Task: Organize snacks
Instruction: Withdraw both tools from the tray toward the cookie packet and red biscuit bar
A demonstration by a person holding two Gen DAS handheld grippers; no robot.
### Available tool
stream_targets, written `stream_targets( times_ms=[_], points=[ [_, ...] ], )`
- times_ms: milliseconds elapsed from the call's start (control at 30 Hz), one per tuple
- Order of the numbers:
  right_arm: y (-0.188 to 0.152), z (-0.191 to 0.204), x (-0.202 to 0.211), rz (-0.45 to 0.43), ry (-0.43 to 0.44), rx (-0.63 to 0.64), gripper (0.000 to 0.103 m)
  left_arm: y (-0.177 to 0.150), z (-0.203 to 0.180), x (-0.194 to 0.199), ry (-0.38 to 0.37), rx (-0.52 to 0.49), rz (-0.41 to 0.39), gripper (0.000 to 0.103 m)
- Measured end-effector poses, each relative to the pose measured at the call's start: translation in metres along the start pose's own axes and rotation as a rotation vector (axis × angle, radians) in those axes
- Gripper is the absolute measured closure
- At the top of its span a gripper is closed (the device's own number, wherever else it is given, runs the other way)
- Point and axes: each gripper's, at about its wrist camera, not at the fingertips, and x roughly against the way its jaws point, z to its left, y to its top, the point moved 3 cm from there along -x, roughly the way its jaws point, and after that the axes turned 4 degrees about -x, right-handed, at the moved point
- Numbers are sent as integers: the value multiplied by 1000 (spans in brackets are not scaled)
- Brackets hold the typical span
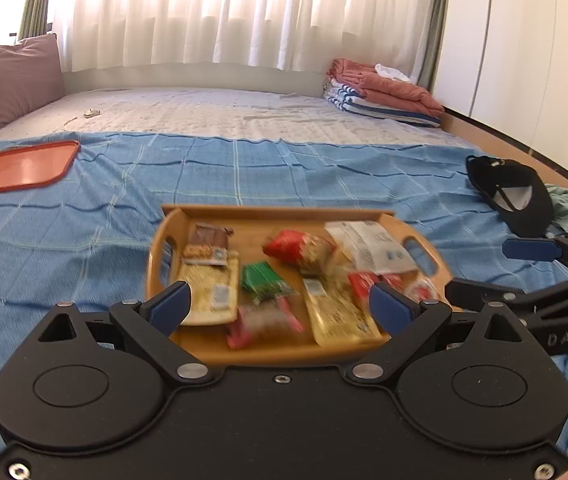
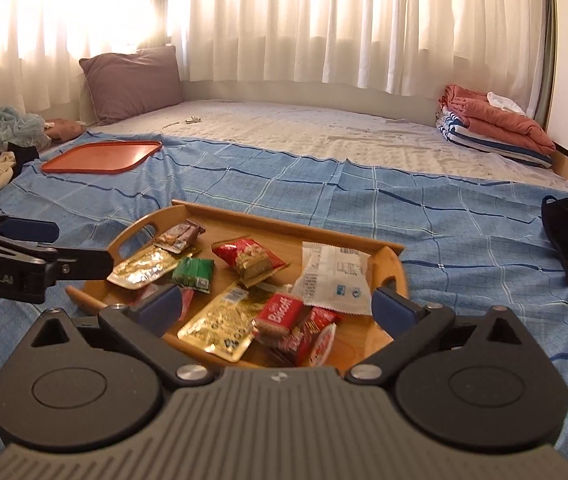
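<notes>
Two grippers hover above the near edge of the wooden tray [image 2: 392,252], both gaping wide with nothing between the pads. My guess is they stand spread like that to be ready for whichever packet comes first. From the left gripper [image 1: 279,308] the right one shows off to its side; the right gripper [image 2: 275,306] hangs over the Biscoff packs [image 2: 284,316]. The snacks lie loose and jumbled on the tray: gold packets [image 2: 219,328], a green packet [image 2: 193,274], a red bag [image 2: 249,260], a white wrapper [image 2: 334,276], a brown bar [image 2: 179,237] at the far left corner. Nothing looks sorted yet. The tray sits on the blue cloth [image 2: 324,200] spread across the bed, likely to keep it level and within reach. Farther off to the left an empty red tray [image 2: 99,156] waits, probably where some snacks should go. A black cap [image 1: 512,196] lies at the right; beyond are a pillow [image 2: 131,80] and folded laundry [image 2: 496,124] under the curtains
</notes>
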Motion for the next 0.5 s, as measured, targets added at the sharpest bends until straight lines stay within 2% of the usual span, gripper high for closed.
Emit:
stream_targets(
  times_ms=[400,500],
  points=[
    [-53,-29,12,58,-48,-27,0,-65,-34,8,-14,-3,17,7],
    [-68,-32,11,66,-54,-24,0,-81,-42,7,9,-23,10,7]
  ],
)
